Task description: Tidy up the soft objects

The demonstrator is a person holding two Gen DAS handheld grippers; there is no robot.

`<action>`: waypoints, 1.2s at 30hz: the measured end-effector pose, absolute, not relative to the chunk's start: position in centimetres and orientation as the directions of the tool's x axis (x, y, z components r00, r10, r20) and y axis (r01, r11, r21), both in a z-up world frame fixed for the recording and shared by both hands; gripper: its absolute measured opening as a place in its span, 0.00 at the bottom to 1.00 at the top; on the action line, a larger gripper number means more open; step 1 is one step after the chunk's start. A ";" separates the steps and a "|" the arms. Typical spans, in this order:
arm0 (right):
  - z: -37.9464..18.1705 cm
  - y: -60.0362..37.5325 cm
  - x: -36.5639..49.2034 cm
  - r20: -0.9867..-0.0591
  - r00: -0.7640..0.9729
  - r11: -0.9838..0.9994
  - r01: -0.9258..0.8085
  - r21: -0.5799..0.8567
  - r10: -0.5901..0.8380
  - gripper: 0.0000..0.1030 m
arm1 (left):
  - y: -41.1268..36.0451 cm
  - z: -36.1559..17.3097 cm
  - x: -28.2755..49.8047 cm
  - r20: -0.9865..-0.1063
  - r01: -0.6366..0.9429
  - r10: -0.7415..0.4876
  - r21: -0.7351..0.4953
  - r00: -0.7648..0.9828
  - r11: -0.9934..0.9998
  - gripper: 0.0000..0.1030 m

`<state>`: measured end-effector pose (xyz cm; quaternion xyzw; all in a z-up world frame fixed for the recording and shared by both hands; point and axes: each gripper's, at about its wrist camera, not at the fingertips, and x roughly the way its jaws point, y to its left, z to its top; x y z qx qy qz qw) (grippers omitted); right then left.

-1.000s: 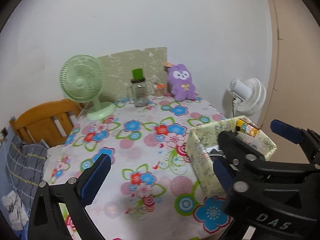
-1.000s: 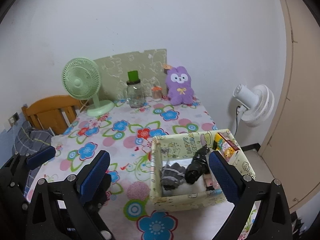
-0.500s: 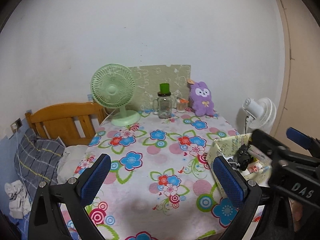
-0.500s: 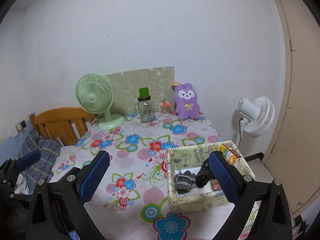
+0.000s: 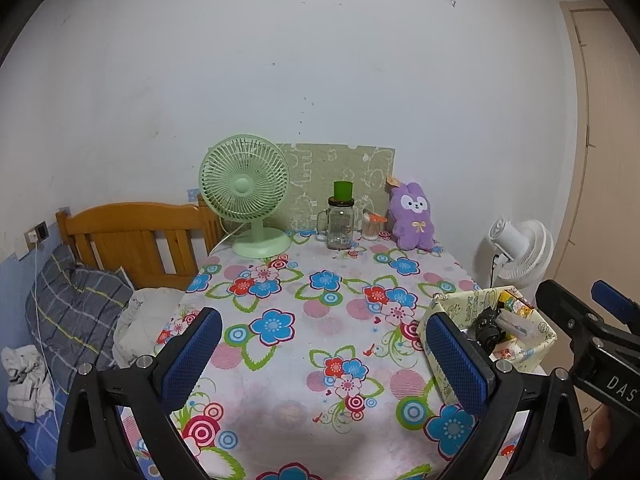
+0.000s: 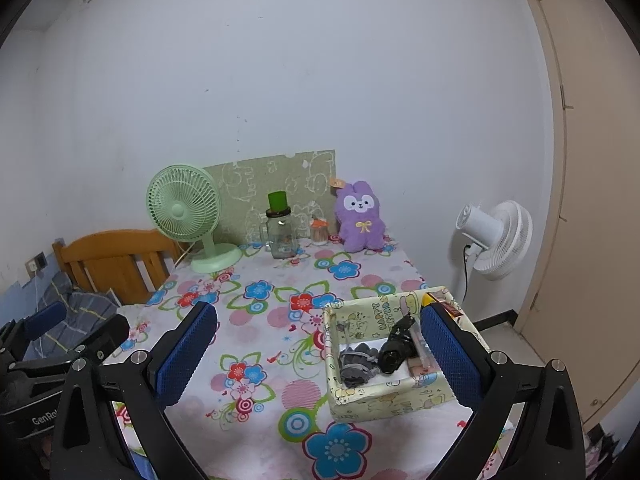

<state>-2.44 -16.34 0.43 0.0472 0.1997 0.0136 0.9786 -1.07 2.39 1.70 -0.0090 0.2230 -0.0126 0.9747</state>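
Both grippers, left (image 5: 324, 354) and right (image 6: 318, 350), wide open, empty, held above tabletop (image 6: 280, 292). Box (image 6: 370, 398) at 4 o'clock holds grey (image 6: 357, 362) and black (image 6: 396, 350) soft items. Purple plush (image 6: 360, 216) at 1 o'clock, not yet boxed.

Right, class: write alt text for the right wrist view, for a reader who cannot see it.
An open right gripper hangs above a floral tablecloth, its right finger in front of a yellow box holding grey and black soft items. At the far wall stand a green fan, a glass jar and a purple plush.
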 end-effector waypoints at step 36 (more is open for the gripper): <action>0.3 -16.8 -1.6 -0.390 0.917 0.994 -0.047 0.101 0.083 1.00 | 1.6 2.2 -0.6 -0.425 -0.009 0.004 -0.011 0.905 1.000 1.00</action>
